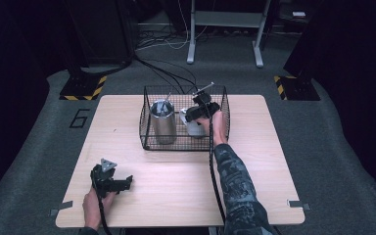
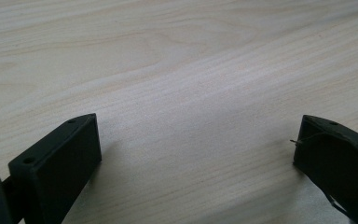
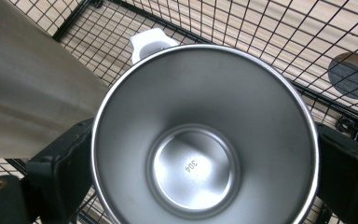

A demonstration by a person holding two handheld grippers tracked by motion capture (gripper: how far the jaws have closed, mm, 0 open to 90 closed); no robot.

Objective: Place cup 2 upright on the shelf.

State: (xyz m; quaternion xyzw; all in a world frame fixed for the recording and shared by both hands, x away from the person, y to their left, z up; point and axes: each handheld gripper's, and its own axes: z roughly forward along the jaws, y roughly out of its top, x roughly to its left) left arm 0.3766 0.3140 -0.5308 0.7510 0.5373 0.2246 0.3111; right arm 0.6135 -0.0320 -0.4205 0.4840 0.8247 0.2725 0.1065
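- A steel cup [image 3: 205,140] is seen between the two black jaws of the right gripper [image 3: 205,154] in the right gripper view; one jaw is set against each side of its wall, so the cup is pinched across its width.
- The cup's mouth is turned straight toward that camera, and its long axis runs along the line of the jaws. The round bottom, stamped "304", is seen down the inside.
- A white handle [image 3: 149,42] is attached at about 11 o'clock on the rim in that view.
- In the high view the cup [image 1: 194,126] is found inside the wire basket [image 1: 149,142], in its right half, under the right gripper [image 1: 199,113]. Its exact tilt cannot be told there.
- A taller steel canister [image 1: 163,121] is stood upright in the basket's left half, at 9 o'clock from the cup and just beside it; its side is seen as a grey slope at the upper left of the right gripper view.
- The basket is placed at the far middle of the wooden table [image 1: 254,147], toward 12 o'clock.
- The left gripper [image 1: 122,184] is held low near the table's front left corner, at about 7 o'clock from the basket and well apart from it.
- In the left gripper view its jaws are spread wide, with bare wood between them.
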